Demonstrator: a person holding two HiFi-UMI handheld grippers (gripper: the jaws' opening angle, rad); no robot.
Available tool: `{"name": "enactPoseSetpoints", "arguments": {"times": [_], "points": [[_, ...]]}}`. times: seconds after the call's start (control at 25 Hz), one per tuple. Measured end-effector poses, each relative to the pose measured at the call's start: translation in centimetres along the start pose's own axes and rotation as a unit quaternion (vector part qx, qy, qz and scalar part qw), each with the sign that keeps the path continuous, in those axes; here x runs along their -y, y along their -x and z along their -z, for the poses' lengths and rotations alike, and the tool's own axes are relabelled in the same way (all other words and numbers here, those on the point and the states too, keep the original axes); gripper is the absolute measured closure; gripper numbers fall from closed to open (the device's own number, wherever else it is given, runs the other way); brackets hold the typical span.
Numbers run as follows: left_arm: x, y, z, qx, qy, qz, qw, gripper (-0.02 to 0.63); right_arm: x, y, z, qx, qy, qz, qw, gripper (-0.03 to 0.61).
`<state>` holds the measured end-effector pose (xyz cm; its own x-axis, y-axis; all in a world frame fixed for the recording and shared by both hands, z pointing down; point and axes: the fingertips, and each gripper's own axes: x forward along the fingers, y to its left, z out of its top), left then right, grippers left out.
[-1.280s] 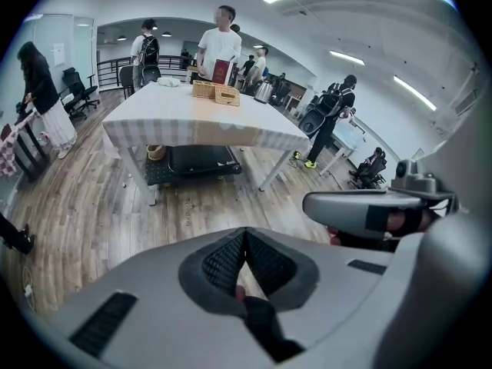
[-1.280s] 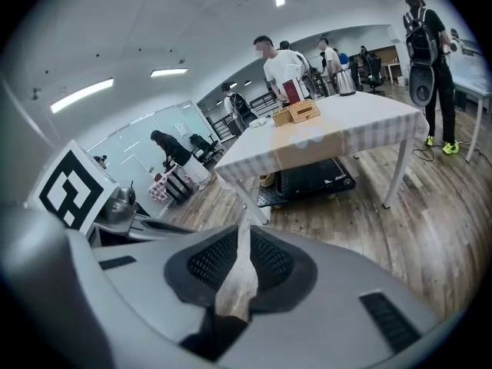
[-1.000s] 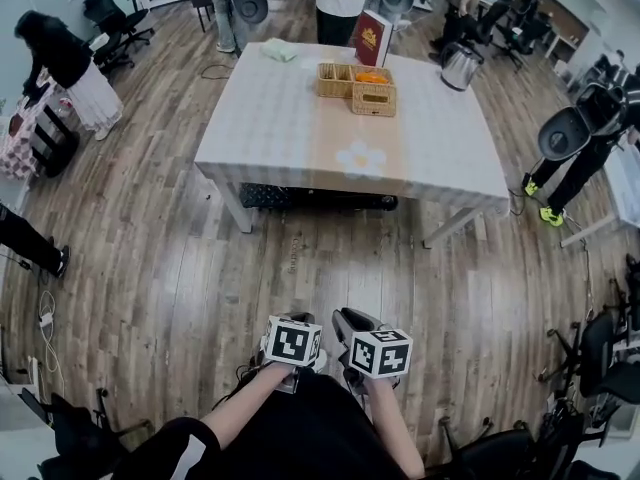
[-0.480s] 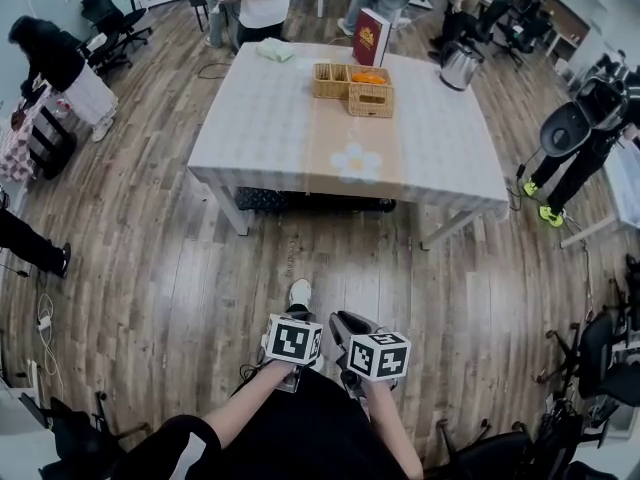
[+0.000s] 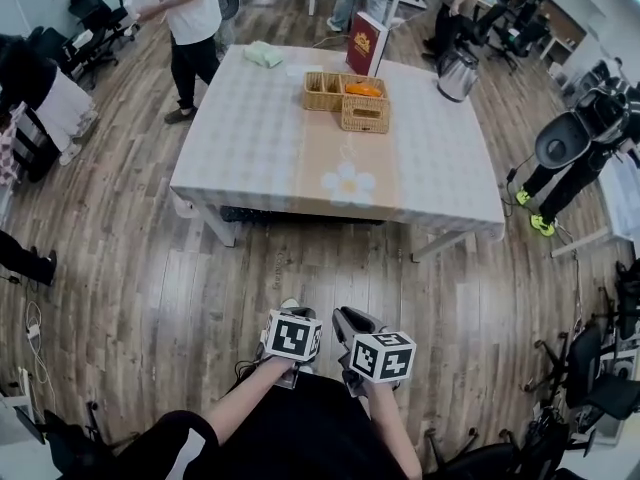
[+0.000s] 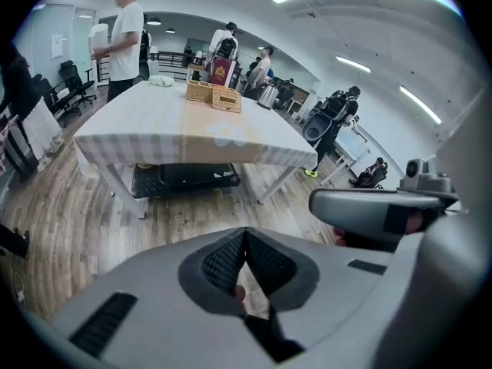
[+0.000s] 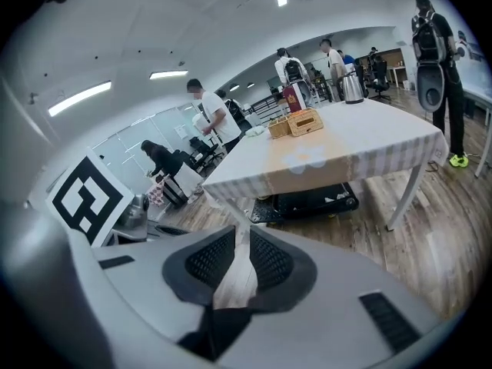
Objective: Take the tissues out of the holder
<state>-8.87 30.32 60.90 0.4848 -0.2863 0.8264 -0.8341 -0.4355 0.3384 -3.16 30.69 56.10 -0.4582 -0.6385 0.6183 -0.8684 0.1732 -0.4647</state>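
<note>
Both grippers are held low and side by side in front of the person: the left gripper point(image 6: 245, 235) has its jaws meeting at the tips with nothing in them, and the right gripper point(image 7: 241, 241) has its jaws a slit apart, also holding nothing. A broad stretch of wooden floor point(image 5: 300, 258) lies open between them and the near edge of the table point(image 5: 255, 143). The wicker holder point(image 5: 365, 115) sits toward the far edge, just beside a wicker basket point(image 5: 324, 89); its tissues are too small to make out.
</note>
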Motion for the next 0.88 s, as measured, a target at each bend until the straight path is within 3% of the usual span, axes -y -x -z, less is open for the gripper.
{"name": "enactPoseSetpoints", "arguments": {"times": [0.36, 0.56, 0.88], "points": [[-3.8, -1.9, -8.3, 0.000, 0.006, 0.002, 1.0000, 0.607, 0.8, -5.5, -8.1, -0.005, 0.014, -0.005, 1.000, 0.512], [-6.1, -2.6, -12.0, 0.009, 0.008, 0.008, 0.9999, 0.607, 0.1, -7.8, -13.0, 0.013, 0.048, -0.005, 0.999, 0.512], [-9.1, -4.1, -17.0, 0.011, -0.004, 0.015, 0.9998, 0.607, 0.5, -11.8, -16.6, 0.025, 0.032, -0.003, 0.999, 0.512]]}}
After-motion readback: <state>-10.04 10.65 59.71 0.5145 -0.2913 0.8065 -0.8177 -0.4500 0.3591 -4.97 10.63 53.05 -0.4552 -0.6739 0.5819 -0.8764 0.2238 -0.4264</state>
